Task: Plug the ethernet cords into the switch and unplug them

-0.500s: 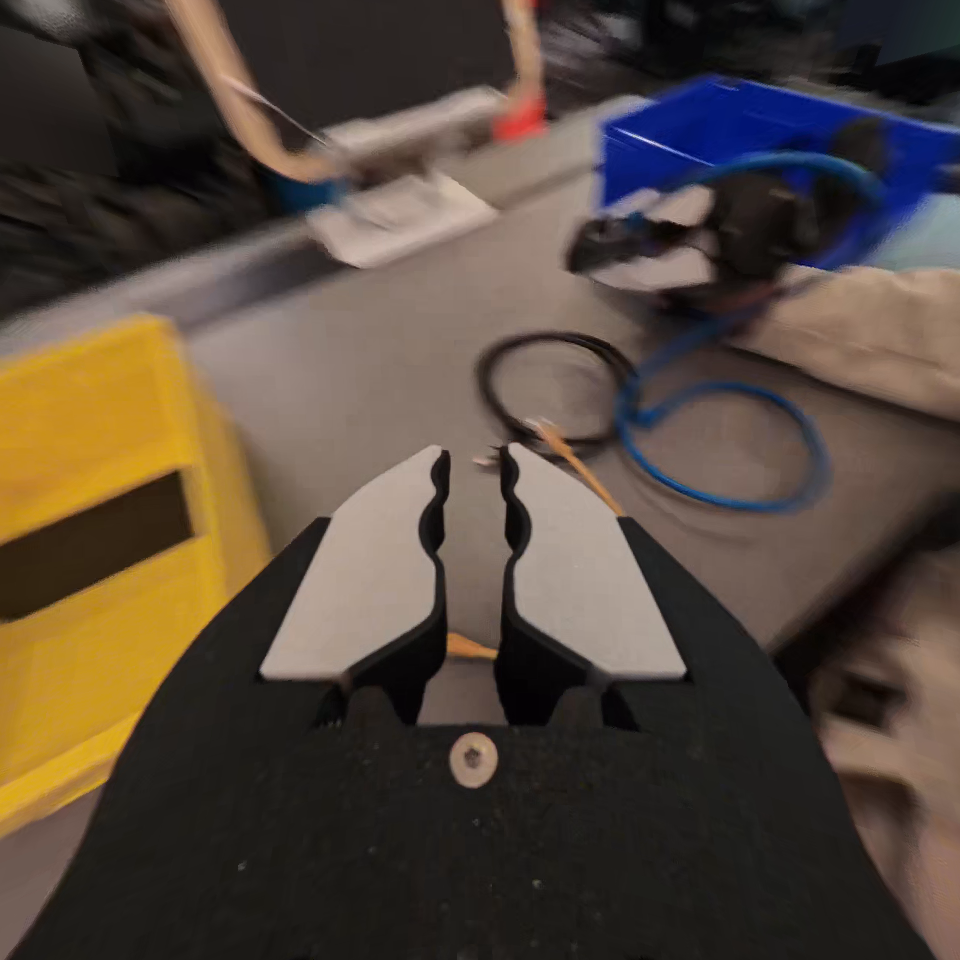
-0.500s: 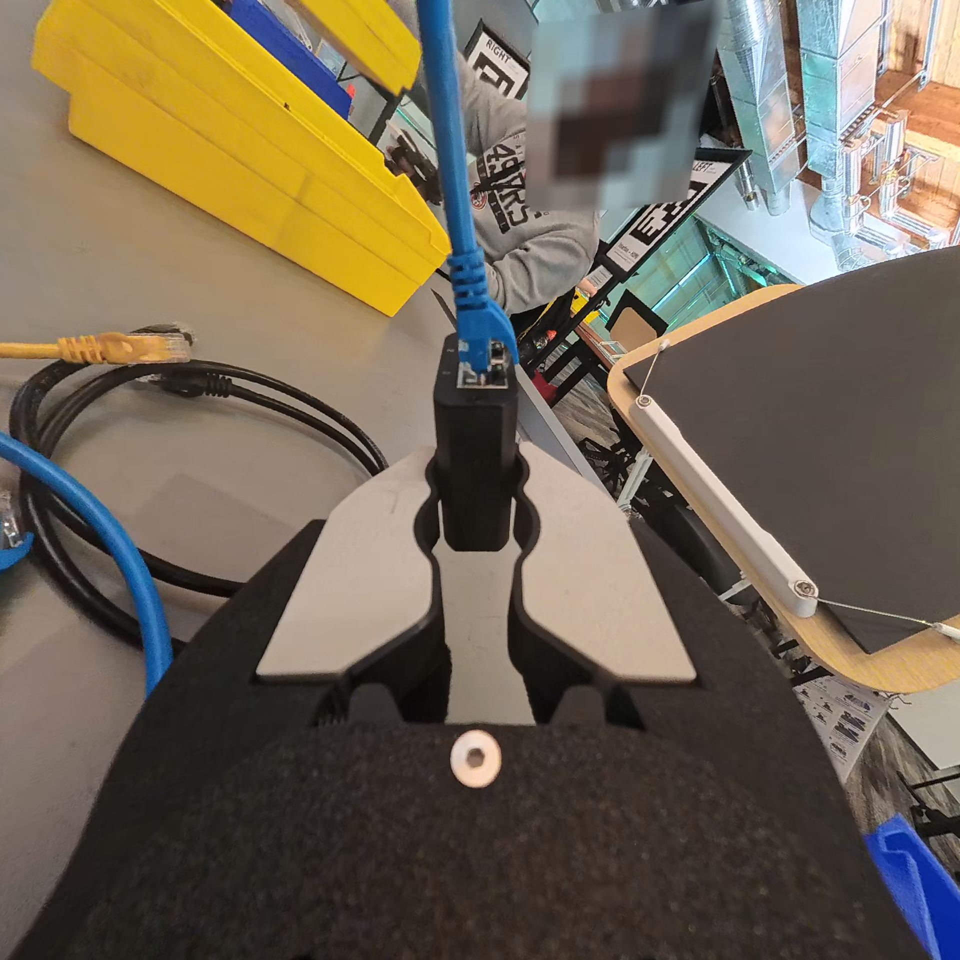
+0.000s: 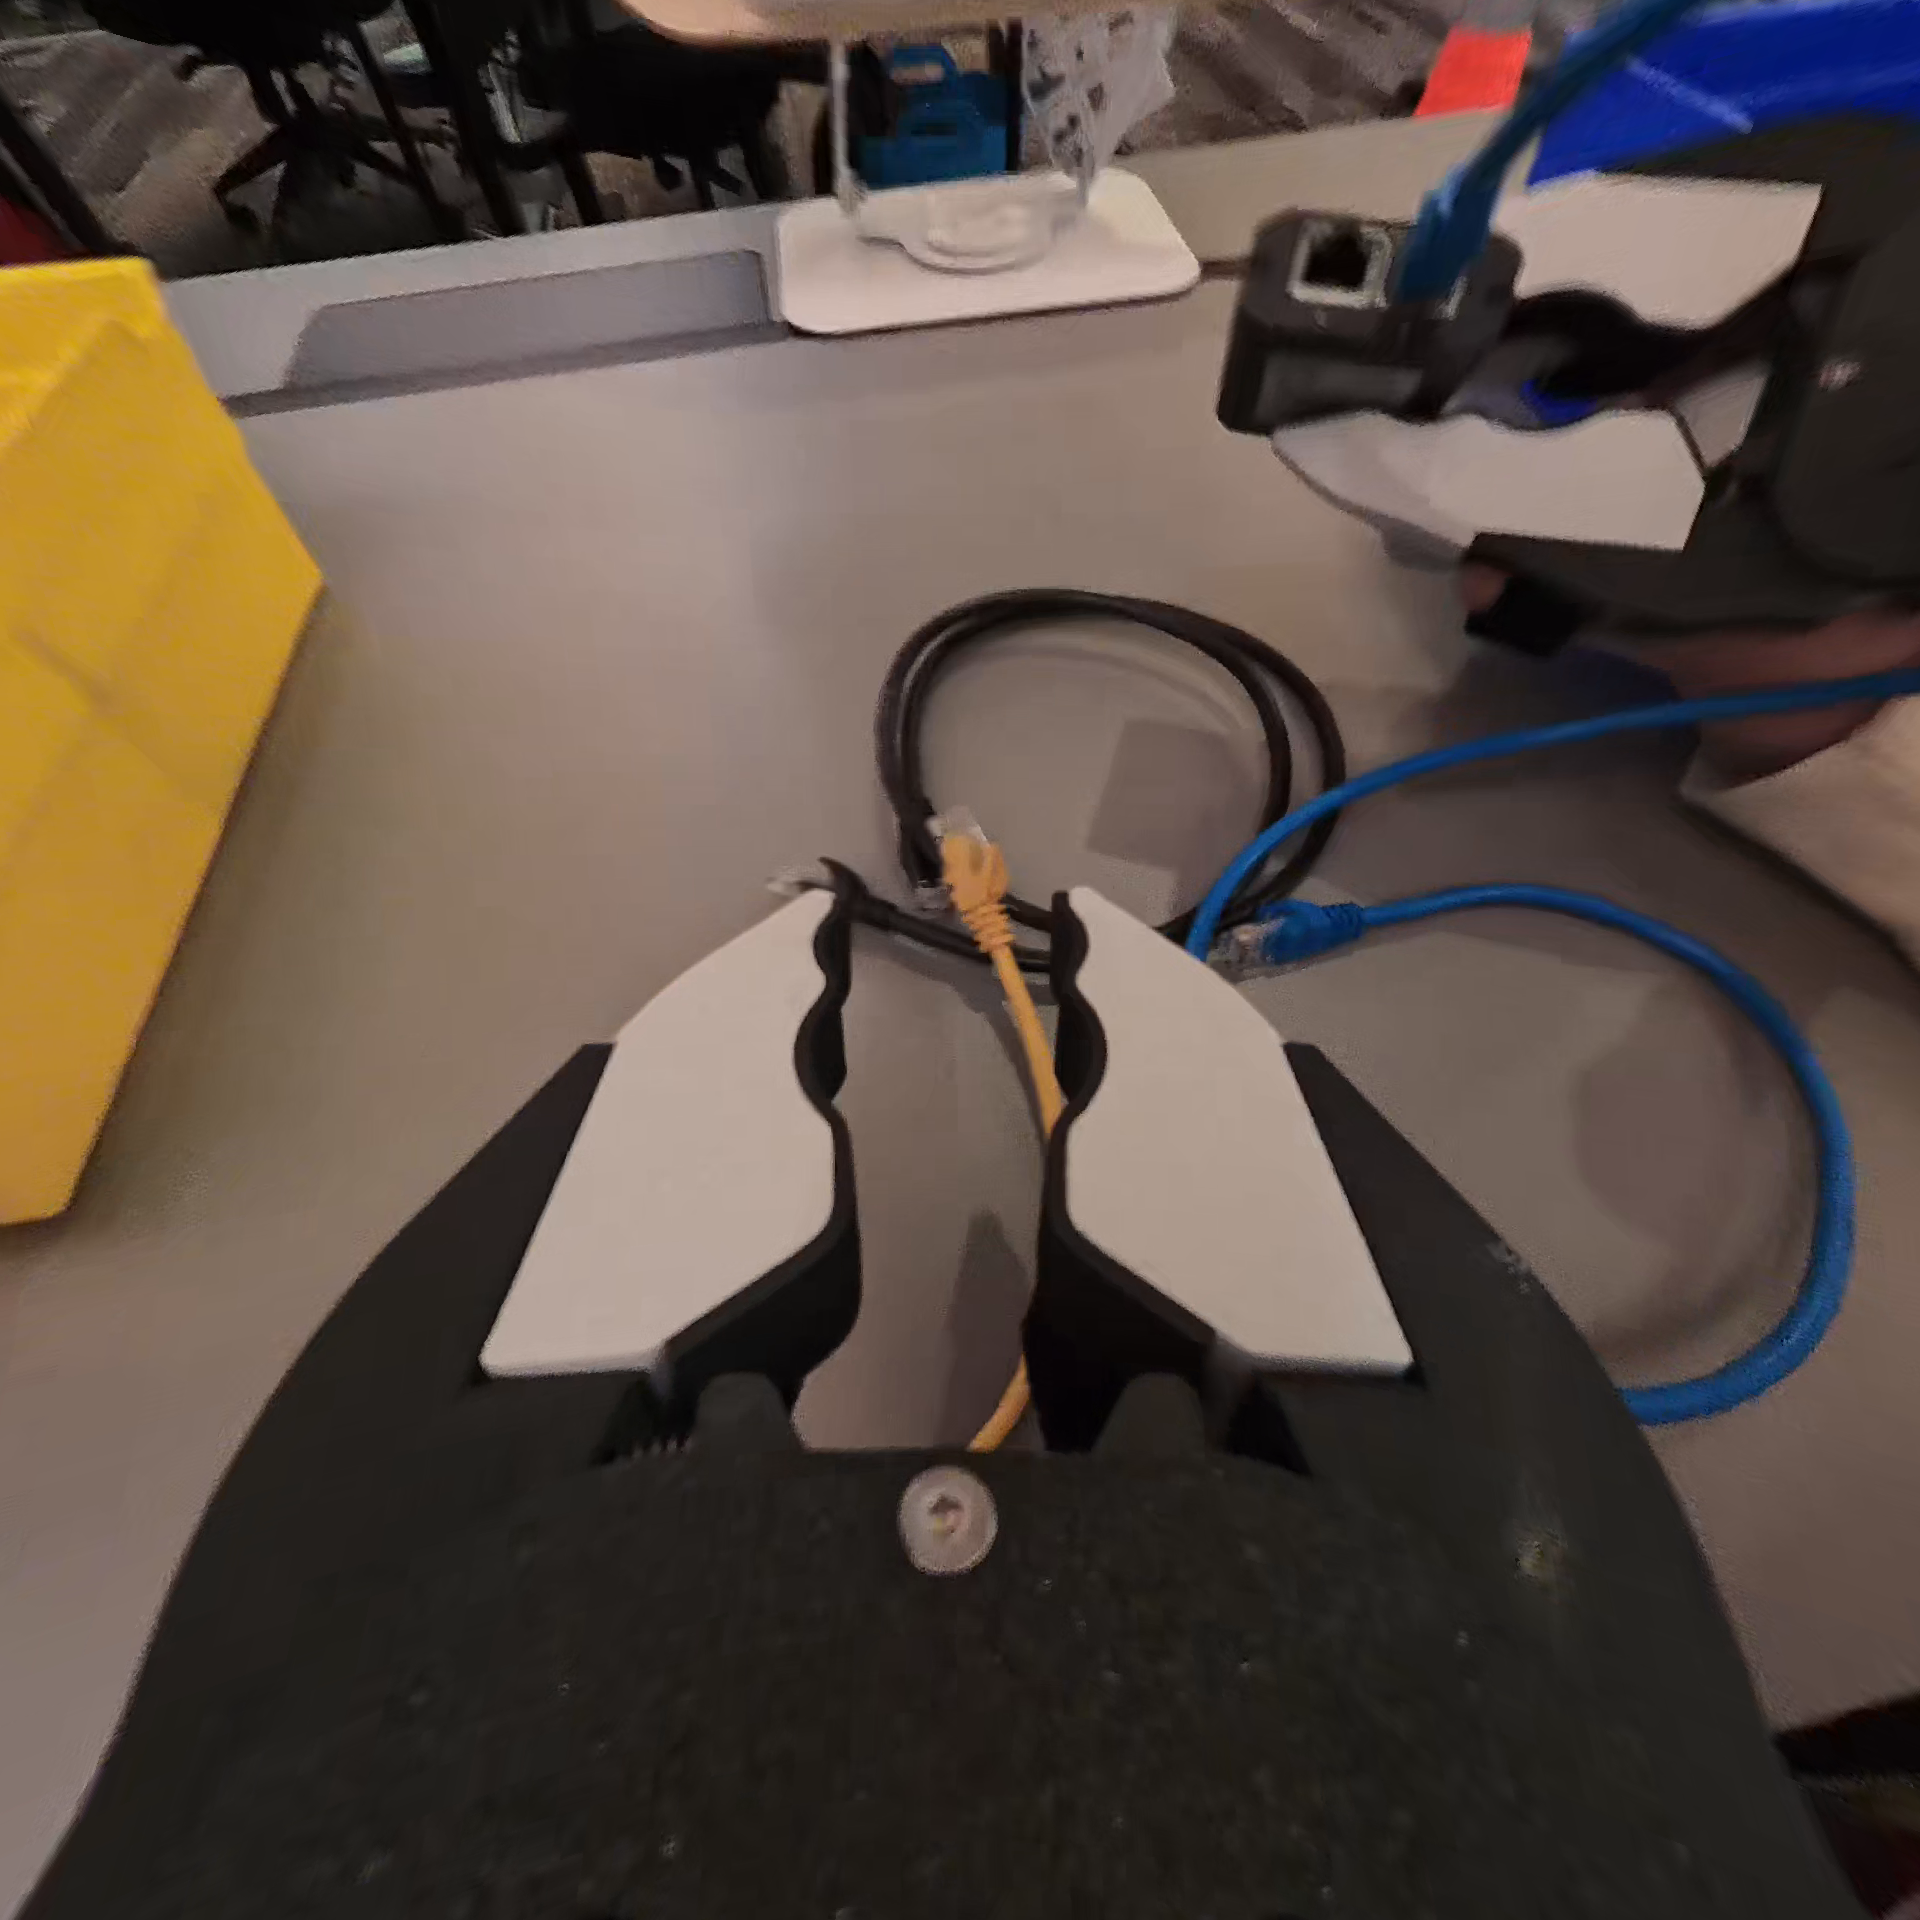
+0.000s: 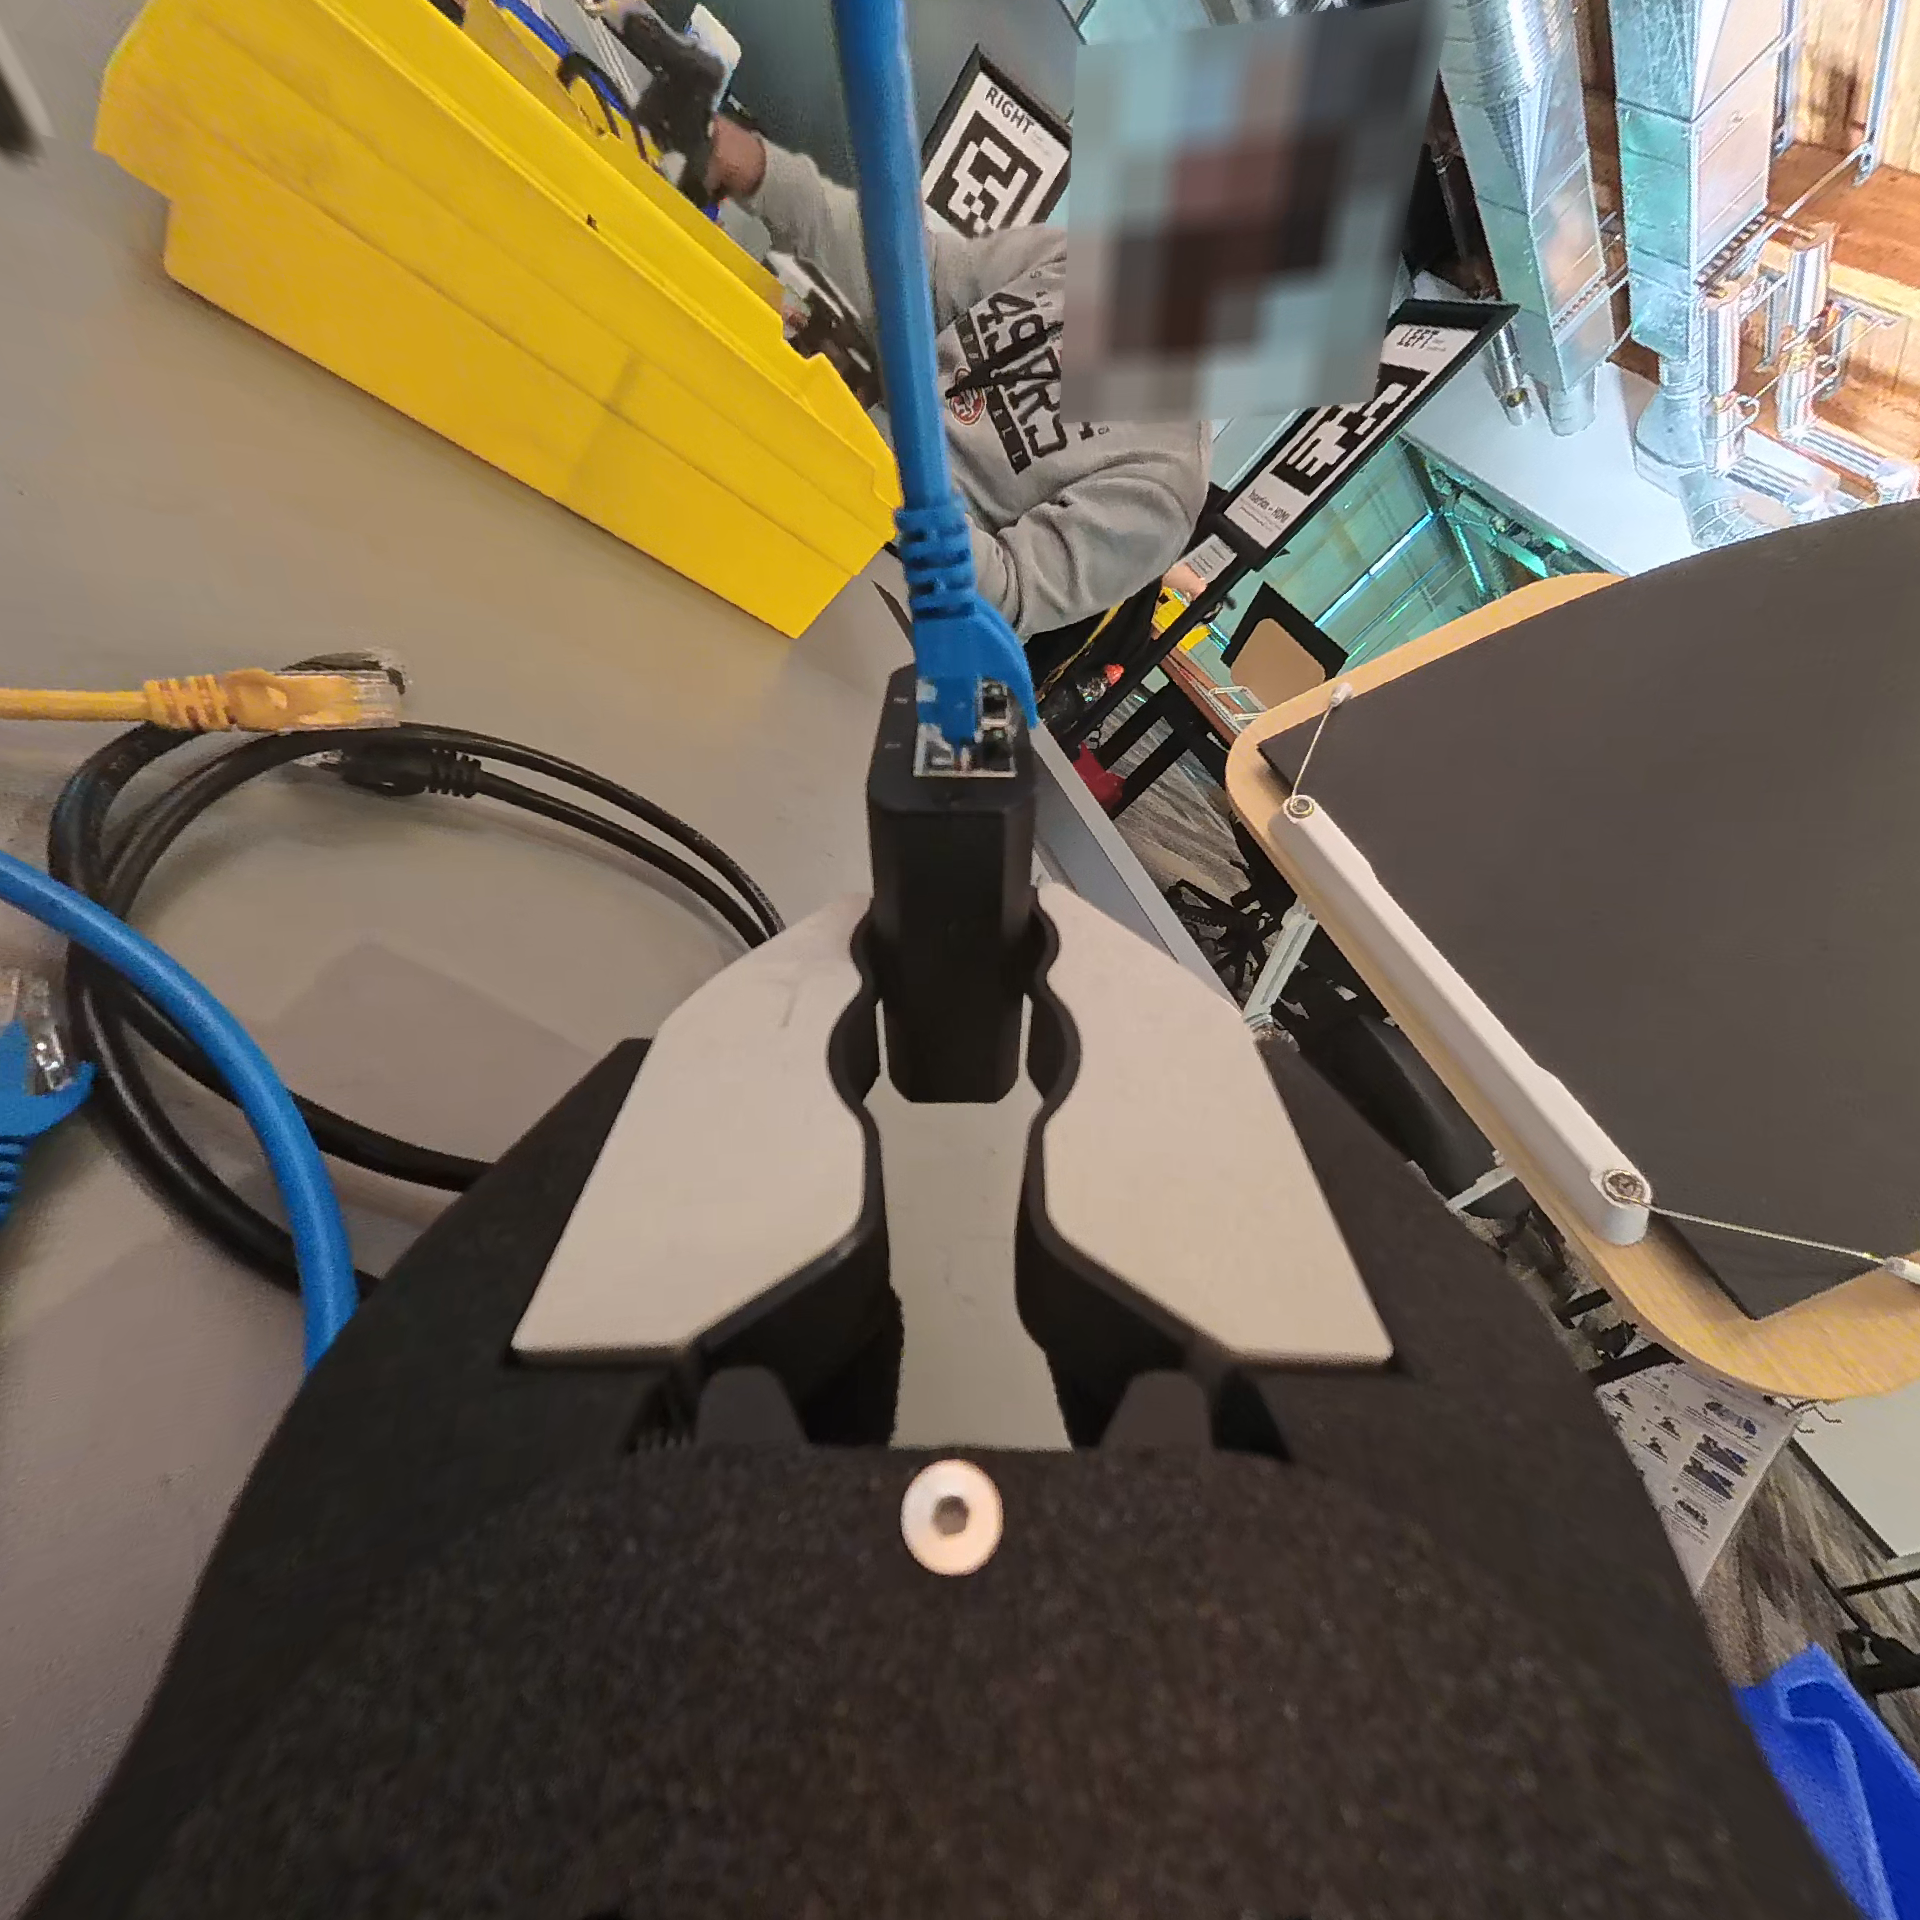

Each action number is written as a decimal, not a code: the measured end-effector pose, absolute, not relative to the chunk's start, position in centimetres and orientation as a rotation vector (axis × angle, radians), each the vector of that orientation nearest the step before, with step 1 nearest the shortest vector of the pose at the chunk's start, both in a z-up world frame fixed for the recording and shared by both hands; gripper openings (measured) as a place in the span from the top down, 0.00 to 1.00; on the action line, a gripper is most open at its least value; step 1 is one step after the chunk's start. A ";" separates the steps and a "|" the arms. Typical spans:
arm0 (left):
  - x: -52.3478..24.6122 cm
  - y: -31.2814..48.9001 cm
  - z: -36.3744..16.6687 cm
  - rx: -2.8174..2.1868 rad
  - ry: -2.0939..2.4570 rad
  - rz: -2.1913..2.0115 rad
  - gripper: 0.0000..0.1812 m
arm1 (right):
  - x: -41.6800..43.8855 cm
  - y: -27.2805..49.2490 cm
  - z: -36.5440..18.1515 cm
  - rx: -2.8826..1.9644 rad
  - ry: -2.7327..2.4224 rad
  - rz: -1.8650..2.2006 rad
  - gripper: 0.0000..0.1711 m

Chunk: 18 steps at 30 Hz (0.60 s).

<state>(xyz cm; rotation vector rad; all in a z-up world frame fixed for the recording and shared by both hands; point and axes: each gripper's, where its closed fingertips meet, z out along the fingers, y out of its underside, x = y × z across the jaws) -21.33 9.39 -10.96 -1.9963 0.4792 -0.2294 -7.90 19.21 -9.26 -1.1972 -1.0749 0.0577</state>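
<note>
My right gripper [image 4: 951, 935] is shut on a black switch [image 4: 951, 831] and holds it above the table. A blue cord's plug [image 4: 951, 634] sits in one of its ports. The switch [image 3: 1340, 312] and right gripper [image 3: 1538, 395] also show at the upper right of the left wrist view. My left gripper [image 3: 951, 914] is open, low over the table. A yellow cord [image 3: 1023, 1029] runs between its jaws, close to the right finger, ungripped. Its plug [image 3: 971, 868] lies just past the fingertips. A black cord coil [image 3: 1101, 623] and a loose blue plug [image 3: 1283, 930] lie nearby.
A yellow bin [image 3: 114, 727] stands to the left of my left gripper, and stacked yellow bins [image 4: 468, 270] show at the table's far side. A white stand base [image 3: 987, 260] sits at the back edge. A person in a grey sweatshirt [image 4: 1049, 447] is behind the table. The tips of one gripper are about 15 centimetres away from the tips of the other. My left tips are roughly 10 centimetres from the loose blue plug [image 3: 1283, 930].
My left gripper has opened wider and swung over the yellow cord, which now lies between its jaws. My right gripper still holds the switch with the blue cord plugged in.
</note>
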 end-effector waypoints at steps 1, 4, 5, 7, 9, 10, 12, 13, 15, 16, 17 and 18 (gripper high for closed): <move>-20.6 9.7 -11.7 -2.004 0.500 -0.208 0.80 | -7.9 19.2 -9.3 -1.198 -1.076 0.058 0.86; -19.0 10.5 -14.5 -2.089 0.535 -0.137 0.77 | -7.9 19.2 -9.3 -1.198 -1.077 0.060 0.86; -18.8 10.7 -15.6 -2.138 0.529 -0.119 0.77 | -7.9 19.2 -9.3 -1.198 -1.076 0.060 0.86; -18.5 11.1 -17.3 -2.222 0.494 -0.119 0.77 | -7.9 19.2 -9.2 -1.199 -1.073 0.065 0.86; -18.4 11.5 -18.1 -2.250 0.450 -0.139 0.77 | -7.9 19.2 -9.2 -1.200 -1.071 0.068 0.86; -18.5 11.7 -18.3 -2.256 0.437 -0.141 0.78 | -7.9 19.2 -9.2 -1.200 -1.071 0.070 0.86; -18.9 11.7 -18.8 -2.281 0.437 -0.120 0.79 | -7.9 19.2 -9.2 -1.201 -1.072 0.072 0.86; -19.1 11.7 -18.8 -2.287 0.438 -0.115 0.79 | -7.9 19.2 -9.2 -1.201 -1.072 0.072 0.86; -19.2 11.3 -18.7 -2.284 0.441 -0.127 0.80 | -7.9 19.2 -9.2 -1.201 -1.072 0.076 0.86; -19.3 11.1 -18.6 -2.282 0.447 -0.122 0.80 | -7.9 19.2 -9.2 -1.202 -1.071 0.077 0.86; -19.5 10.9 -18.7 -2.284 0.457 -0.108 0.80 | -7.9 19.2 -9.3 -1.204 -1.071 0.079 0.86; -19.7 10.8 -18.9 -2.289 0.470 -0.086 0.81 | -7.9 19.2 -9.3 -1.205 -1.070 0.081 0.86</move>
